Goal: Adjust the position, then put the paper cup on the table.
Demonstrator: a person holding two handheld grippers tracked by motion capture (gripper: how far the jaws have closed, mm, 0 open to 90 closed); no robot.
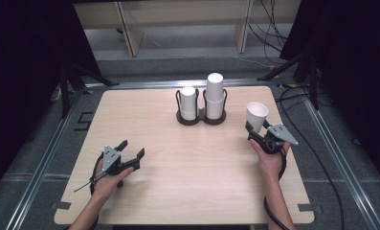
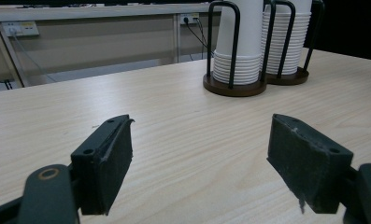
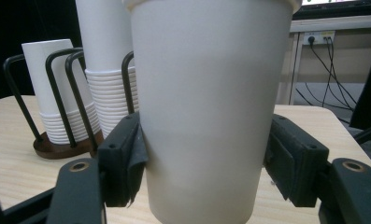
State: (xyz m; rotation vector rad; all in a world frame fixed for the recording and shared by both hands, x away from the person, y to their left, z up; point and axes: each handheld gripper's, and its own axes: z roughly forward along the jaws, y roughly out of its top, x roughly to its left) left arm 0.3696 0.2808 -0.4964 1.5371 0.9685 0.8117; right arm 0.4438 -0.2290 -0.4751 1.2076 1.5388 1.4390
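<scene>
Right tongs [image 1: 254, 130] pinching a white paper cup [image 1: 257, 115]

The smooth, tapered cup stands upright between the black padded jaws, above the pale wood-grain tabletop [image 1: 187, 163]. Left tongs [image 1: 131, 151] are spread, empty, held low; ribbed cup stacks [image 1: 215, 93] stand beyond.

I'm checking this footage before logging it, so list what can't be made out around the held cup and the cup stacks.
- Paper cup: its base is cut off by the bottom edge of the right gripper view; its inside can't be judged in the high view, too small.
- Shorter stack: partly hidden behind the taller stack in the right gripper view.
- Both stack tops are cut off by the upper edge of the left gripper view.
</scene>
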